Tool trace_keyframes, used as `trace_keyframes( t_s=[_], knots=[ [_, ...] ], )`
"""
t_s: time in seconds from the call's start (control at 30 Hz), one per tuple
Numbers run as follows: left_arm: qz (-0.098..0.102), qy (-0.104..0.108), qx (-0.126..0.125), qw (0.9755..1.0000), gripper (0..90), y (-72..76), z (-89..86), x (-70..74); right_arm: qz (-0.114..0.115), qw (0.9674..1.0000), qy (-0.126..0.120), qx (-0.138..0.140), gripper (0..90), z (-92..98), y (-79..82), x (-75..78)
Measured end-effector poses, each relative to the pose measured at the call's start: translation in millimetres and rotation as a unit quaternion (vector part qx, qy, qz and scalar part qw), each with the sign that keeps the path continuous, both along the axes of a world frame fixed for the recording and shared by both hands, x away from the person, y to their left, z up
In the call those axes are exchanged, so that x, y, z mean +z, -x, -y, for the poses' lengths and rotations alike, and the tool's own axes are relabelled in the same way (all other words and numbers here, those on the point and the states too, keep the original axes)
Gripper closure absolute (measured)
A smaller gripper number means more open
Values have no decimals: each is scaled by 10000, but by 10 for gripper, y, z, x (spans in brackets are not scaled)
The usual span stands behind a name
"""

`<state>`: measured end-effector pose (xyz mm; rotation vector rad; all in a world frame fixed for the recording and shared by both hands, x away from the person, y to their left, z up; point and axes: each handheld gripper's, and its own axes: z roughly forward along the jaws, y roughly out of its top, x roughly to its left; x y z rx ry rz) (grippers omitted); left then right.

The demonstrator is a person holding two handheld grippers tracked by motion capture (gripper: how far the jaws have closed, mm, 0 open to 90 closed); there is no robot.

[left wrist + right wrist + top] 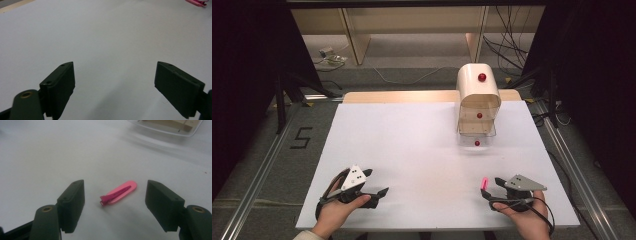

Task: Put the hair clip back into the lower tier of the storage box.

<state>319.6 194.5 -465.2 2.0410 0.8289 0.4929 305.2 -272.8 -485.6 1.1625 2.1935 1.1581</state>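
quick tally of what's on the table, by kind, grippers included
Grippers: 2, left, right, both open.
Pink hair clip: 1, lying between the right gripper's jaws.
Drawer unit: 1, cream top, clear drawers.
Red knobs: 3, on the drawer unit.
Total: 4 things, or 7 with knobs.

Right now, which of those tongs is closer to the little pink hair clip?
The right tongs. The pink hair clip lies on the white table between their open jaws, untouched. The left tongs sit open far across the table from it.
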Motion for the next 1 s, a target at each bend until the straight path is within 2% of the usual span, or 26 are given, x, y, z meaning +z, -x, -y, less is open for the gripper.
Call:
trace_keyframes(
  t_s=[0.07, 0.2, 0.23, 0.3, 0.57, 0.63, 1.0],
  knots=[
    [8, -2, 20, 10000, 166, -1, -13, 5, -61, 9999, 83, -43, 340, -31, -24, -14],
    [8, -3, 65, 10000, 159, -7, -26, -1, -5, 9997, 258, -28, 361, -89, -48, -37],
    [0, -21, 55, 10000, 159, -11, -29, -2, -40, 9993, 372, -25, 378, -123, -52, -40],
    [-3, -33, 79, 10000, 160, -13, -31, -6, -64, 9991, 416, -48, 382, -145, -66, -61],
    [-8, -52, 130, 9999, 162, -24, -54, -12, -139, 9991, 352, -196, 421, -176, -103, -71],
    [1, -65, 128, 9999, 162, -23, -55, -10, -196, 9988, 404, -218, 446, -179, -110, -74],
    [12, -82, 126, 9999, 165, -26, -52, -19, -403, 9983, 318, -292, 581, -142, -123, -88]
  ],
)
